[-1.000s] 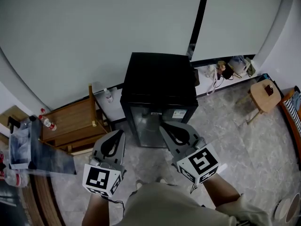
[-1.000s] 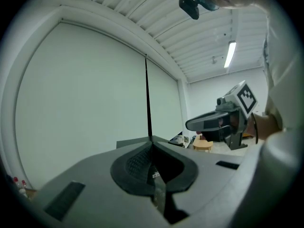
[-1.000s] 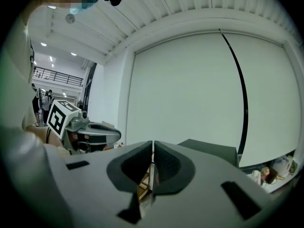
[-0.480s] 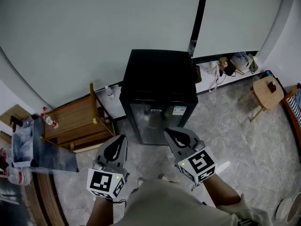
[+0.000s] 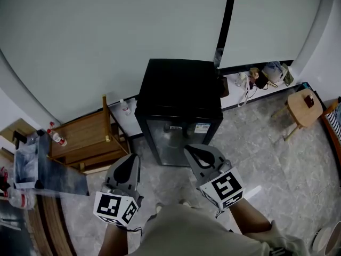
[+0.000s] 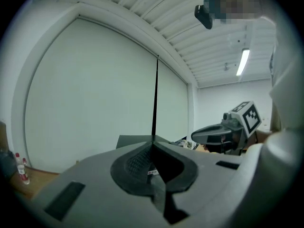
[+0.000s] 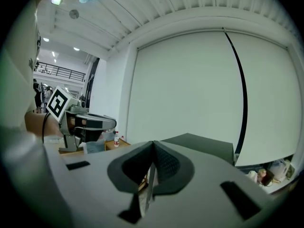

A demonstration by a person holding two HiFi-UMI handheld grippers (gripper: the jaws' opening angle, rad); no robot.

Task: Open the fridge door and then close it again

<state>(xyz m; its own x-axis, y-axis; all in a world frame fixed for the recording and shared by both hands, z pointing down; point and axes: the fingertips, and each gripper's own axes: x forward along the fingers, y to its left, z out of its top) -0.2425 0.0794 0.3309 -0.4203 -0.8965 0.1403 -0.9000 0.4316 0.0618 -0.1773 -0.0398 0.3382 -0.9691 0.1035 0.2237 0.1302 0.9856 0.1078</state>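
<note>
A small black fridge (image 5: 180, 97) stands against the pale wall, its glass door (image 5: 176, 140) closed and facing me. Both grippers hang in front of it, short of the door. My left gripper (image 5: 130, 158) is shut and empty, below and left of the door. My right gripper (image 5: 193, 151) is shut and empty too, its tips just before the door's lower right part. In the left gripper view the left gripper (image 6: 153, 144) points at the fridge top (image 6: 135, 140), with the right gripper (image 6: 195, 135) at the right. In the right gripper view the right gripper (image 7: 153, 144) points past the fridge (image 7: 204, 144).
A low wooden shelf unit (image 5: 85, 140) with a bottle (image 5: 56, 137) stands left of the fridge. A grey tray-like stand (image 5: 48, 175) is at the far left. A round wooden stool (image 5: 302, 110) and loose bags and cables (image 5: 261, 76) lie to the right on the stone floor.
Both grippers have sunk slightly in the head view and the left one has rolled a little. The fridge door stays closed.
</note>
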